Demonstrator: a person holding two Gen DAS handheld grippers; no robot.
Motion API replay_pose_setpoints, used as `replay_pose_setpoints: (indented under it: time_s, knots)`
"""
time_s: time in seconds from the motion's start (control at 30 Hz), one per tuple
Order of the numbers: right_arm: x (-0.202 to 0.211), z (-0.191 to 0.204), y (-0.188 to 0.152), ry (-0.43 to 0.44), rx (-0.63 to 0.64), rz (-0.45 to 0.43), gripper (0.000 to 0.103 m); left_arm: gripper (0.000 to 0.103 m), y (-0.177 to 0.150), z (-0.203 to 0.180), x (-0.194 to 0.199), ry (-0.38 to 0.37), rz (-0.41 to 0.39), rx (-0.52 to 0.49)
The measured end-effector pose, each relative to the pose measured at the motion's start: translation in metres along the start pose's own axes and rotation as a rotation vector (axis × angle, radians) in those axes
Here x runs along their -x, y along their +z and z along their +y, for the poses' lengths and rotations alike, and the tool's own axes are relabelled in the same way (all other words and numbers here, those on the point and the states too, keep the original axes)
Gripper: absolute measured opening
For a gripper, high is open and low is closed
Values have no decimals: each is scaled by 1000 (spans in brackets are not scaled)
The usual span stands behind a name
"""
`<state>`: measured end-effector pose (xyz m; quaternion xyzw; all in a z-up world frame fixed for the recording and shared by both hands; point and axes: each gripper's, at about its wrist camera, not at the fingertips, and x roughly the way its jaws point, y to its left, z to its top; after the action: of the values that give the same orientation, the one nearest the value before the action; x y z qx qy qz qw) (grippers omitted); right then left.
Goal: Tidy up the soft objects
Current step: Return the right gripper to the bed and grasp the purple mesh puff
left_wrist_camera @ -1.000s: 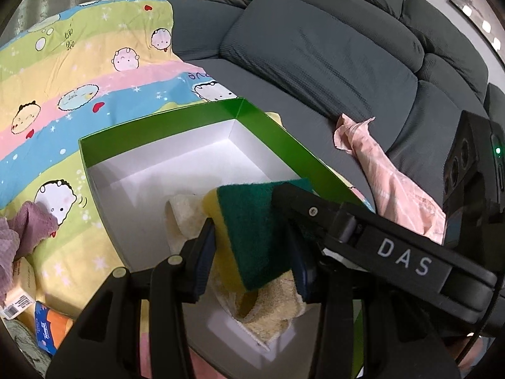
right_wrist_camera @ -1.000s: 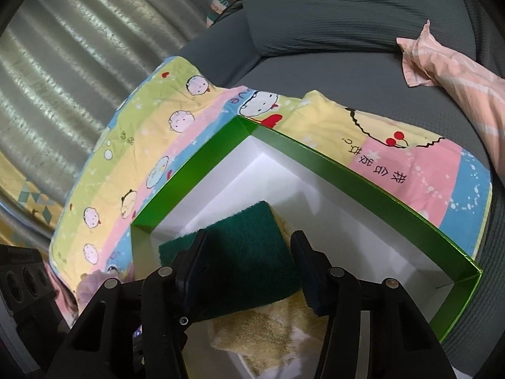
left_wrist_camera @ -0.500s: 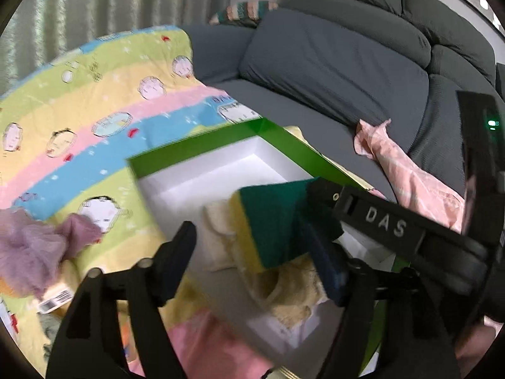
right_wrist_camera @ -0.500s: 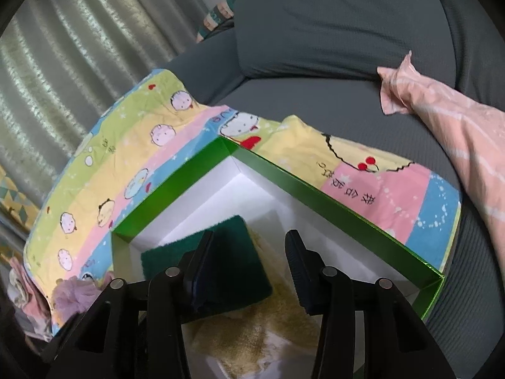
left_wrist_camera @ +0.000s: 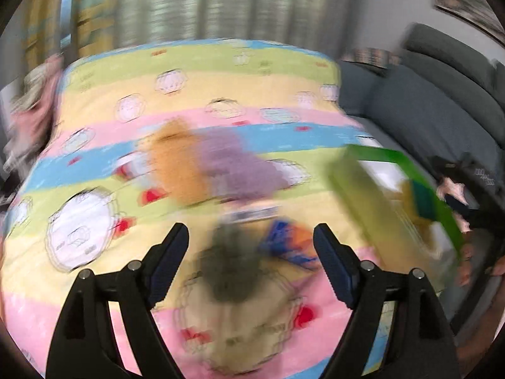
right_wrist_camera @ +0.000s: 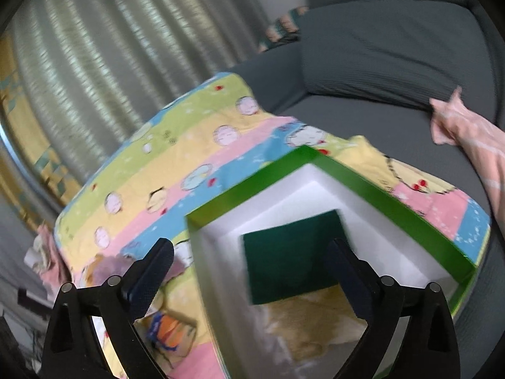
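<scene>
A green-rimmed white box sits on a cartoon-print blanket. Inside it a green sponge lies flat on a yellow towel. My right gripper hovers above the sponge, jaws opening wide, pads clear of it. The left wrist view is heavily blurred. There my left gripper is over the blanket, left of the box, jaws opening with nothing between them. Beyond it lie a purple cloth, an orange-brown soft thing, a dark blob and a blue-orange packet.
A grey sofa runs behind and to the right of the box, with a pink striped cloth on its seat. Curtains hang at the far left. A pink bundle lies at the blanket's left end.
Both grippers opened and let go of the sponge, which now lies in the box. The left gripper swung left, away from the box, over the loose items. The right gripper drew back a little.
</scene>
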<state>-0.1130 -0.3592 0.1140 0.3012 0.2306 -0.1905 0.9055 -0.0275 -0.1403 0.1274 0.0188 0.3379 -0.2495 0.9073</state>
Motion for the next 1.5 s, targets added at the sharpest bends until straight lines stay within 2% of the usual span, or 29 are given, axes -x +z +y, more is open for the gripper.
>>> replay_pose_setpoints:
  time_s: [0.13, 0.2, 0.33, 0.4, 0.43, 0.5, 0.63, 0.7, 0.77, 0.8, 0.87, 0.97, 1.07, 1.13, 1.23, 1.37, 1.5]
  knots:
    - [-5, 34, -8, 88, 47, 34, 99, 81, -22, 70, 19, 145, 15, 126]
    - [-10, 57, -14, 148, 93, 68, 99, 81, -37, 97, 21, 192, 18, 203]
    - [-39, 111, -31, 295, 186, 184, 99, 81, -66, 149, 22, 229, 58, 376]
    - [-62, 141, -45, 333, 259, 259, 99, 81, -67, 159, 24, 283, 74, 420]
    - [-70, 150, -49, 334, 284, 272, 99, 81, -68, 164, 28, 296, 67, 433]
    - [-91, 174, -60, 318, 322, 288, 99, 81, -68, 170, 38, 269, 37, 459]
    - [-121, 198, -69, 330, 365, 313, 98, 81, -69, 182, 45, 253, 37, 511]
    - [-134, 199, -72, 304, 360, 313, 83, 81, -68, 184, 48, 266, 30, 507]
    - [-144, 199, -78, 277, 357, 341, 50, 81, -66, 185, 51, 284, 20, 501]
    - [-149, 196, -80, 273, 345, 361, 43, 81, -67, 186, 52, 289, 18, 500]
    - [-151, 189, -79, 280, 328, 370, 19, 81, -68, 190, 53, 290, 19, 511]
    - [-129, 186, -72, 340, 332, 317, 12, 81, -69, 194, 54, 268, 18, 532]
    - [-87, 188, -66, 441, 349, 262, 12, 81, -69, 196, 57, 251, 8, 546]
    - [-63, 193, -70, 503, 375, 253, 12, 81, -68, 198, 60, 252, 1, 554]
    - [-32, 204, -93, 583, 450, 283, 12, 81, -69, 203, 65, 263, -11, 573]
    - [-26, 218, -147, 623, 537, 455, 12, 81, -72, 211, 70, 260, -17, 605]
    - [-51, 231, -210, 534, 654, 641, 12, 81, -77, 216, 72, 269, 2, 625]
